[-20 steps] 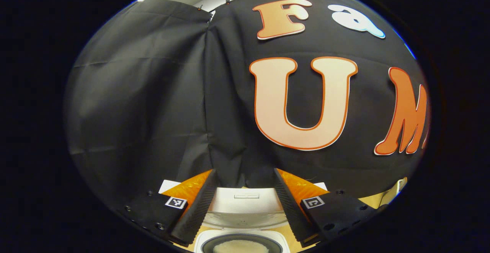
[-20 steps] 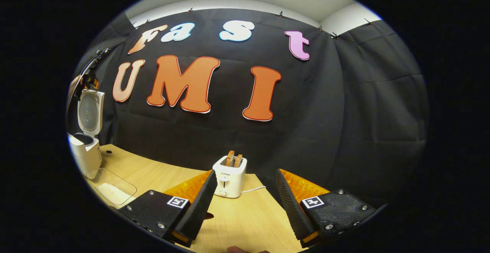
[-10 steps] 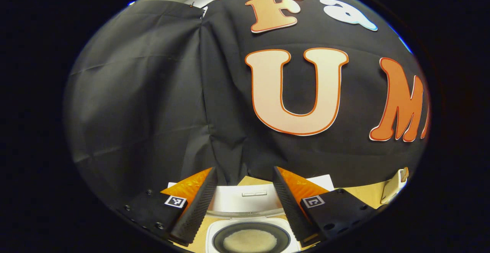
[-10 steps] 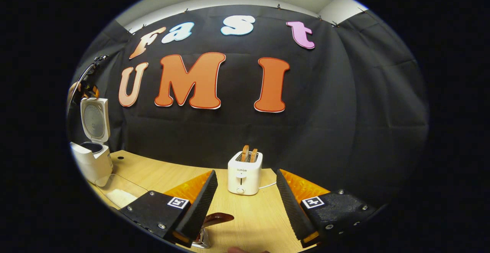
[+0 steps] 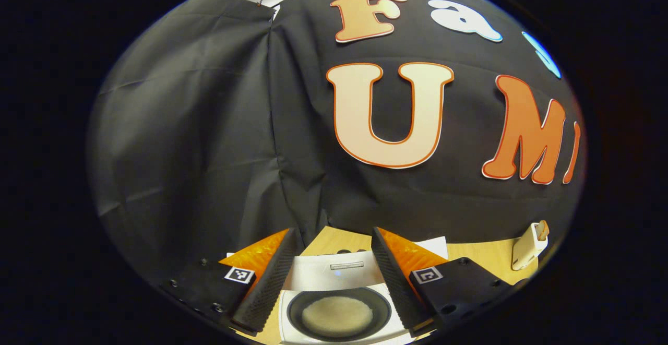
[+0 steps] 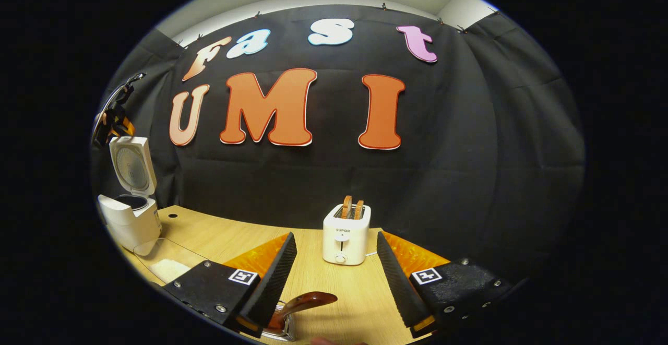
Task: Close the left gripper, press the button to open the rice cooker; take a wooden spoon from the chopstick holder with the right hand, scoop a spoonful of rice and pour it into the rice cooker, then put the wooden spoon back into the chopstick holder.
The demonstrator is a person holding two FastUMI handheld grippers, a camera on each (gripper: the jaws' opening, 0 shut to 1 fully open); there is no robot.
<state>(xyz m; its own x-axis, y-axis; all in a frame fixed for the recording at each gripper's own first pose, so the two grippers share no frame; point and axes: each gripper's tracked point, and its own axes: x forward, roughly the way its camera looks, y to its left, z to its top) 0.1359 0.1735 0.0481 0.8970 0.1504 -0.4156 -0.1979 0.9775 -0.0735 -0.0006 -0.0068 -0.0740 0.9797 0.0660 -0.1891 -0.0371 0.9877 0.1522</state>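
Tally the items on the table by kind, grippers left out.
Rice cooker, lid open: 1
Toaster: 1
Toast slices in the toaster: 2
Clear tray of rice: 1
Wooden spoon: 1
Metal chopstick holder: 1
Total: 7

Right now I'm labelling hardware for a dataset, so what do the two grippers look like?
The left gripper and right gripper look alike: two black wedge-shaped fingers with ribbed inner pads, orange backing behind them, and black screwed blocks each bearing a small square black-and-white marker.
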